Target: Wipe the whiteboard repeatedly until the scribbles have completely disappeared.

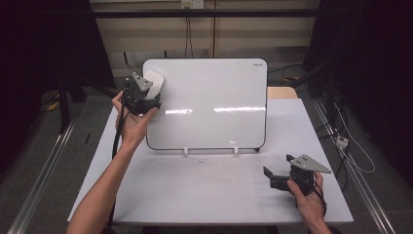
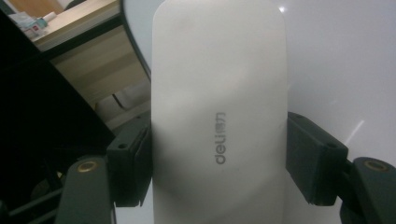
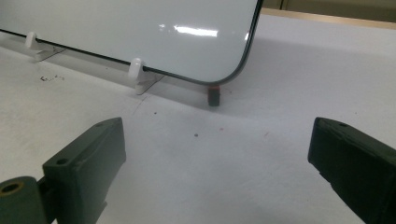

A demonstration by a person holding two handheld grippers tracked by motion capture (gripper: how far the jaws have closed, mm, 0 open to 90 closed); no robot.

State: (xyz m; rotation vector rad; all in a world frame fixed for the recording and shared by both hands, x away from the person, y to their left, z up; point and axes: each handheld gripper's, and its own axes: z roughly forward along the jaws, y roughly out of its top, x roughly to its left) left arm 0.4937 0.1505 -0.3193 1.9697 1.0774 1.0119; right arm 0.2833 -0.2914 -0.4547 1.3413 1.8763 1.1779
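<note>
A white oblong board eraser (image 2: 219, 116) with grey lettering lies flat against the upper left corner of a whiteboard (image 1: 209, 102) that stands tilted on the table. My left gripper (image 2: 219, 158) is shut on the eraser, one black pad on each long side. From above, the eraser (image 1: 155, 84) shows just beyond the left gripper (image 1: 148, 92), which a raised hand holds at the board's left edge. Near the table's front right, my right gripper (image 1: 277, 165) rests low and stands open. In the right gripper view its jaws (image 3: 217, 172) are wide apart over bare tabletop.
The whiteboard (image 3: 140, 28) sits in white clip feet (image 3: 137, 70) on a white table (image 1: 214, 190). A small dark object with a red top (image 3: 213, 95) stands at the board's lower right corner. Metal rails run along the floor on both sides.
</note>
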